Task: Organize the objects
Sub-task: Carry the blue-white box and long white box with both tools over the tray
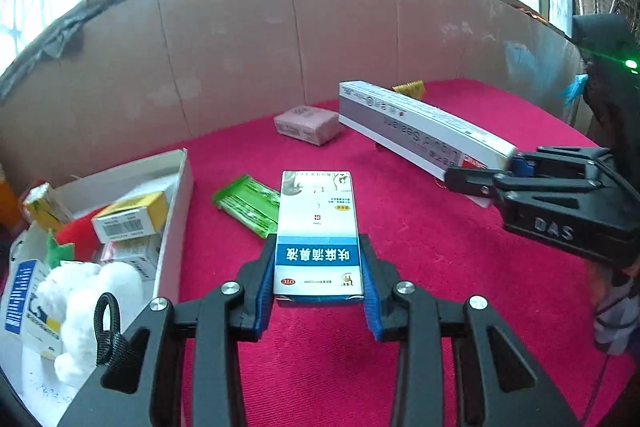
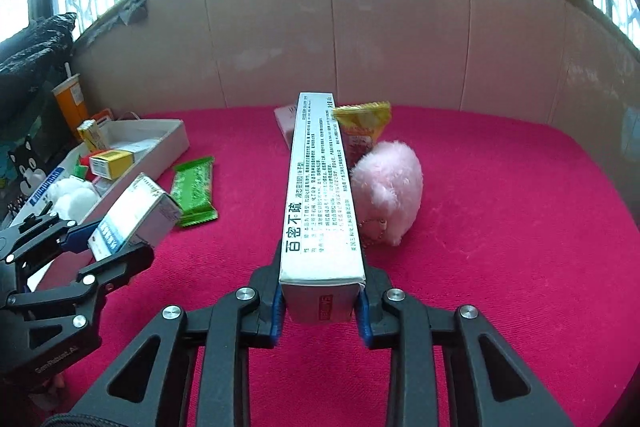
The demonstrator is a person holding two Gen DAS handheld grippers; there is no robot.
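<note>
Left wrist view: the red cloth (image 1: 400, 307) is spreading wide and bare toward the right, with the cardboard wall (image 1: 240, 47) closing off the far edge.
White tray (image 1: 176, 211): it is sitting at the left edge of the cloth, already holding a yellow box (image 1: 132, 217), a white plush (image 1: 86, 301) and other cartons.
Long sealant box (image 1: 416, 125): it is hanging above the cloth on the right, one end pinched by the right gripper (image 1: 498, 167).
Blue-and-white medicine box (image 1: 318, 235): the left gripper (image 1: 319, 279) is clamping its near end between the blue pads, holding it just right of the tray wall.
Pink plush (image 2: 390, 185): it is lying just right of the long box, with open cloth beyond it.
Green packet (image 1: 248, 205): it is lying flat between the tray and the medicine box.
Pink soap bar (image 1: 308, 125): it is resting near the wall.
Yellow packet (image 2: 362, 123): it is standing behind the plush.
</note>
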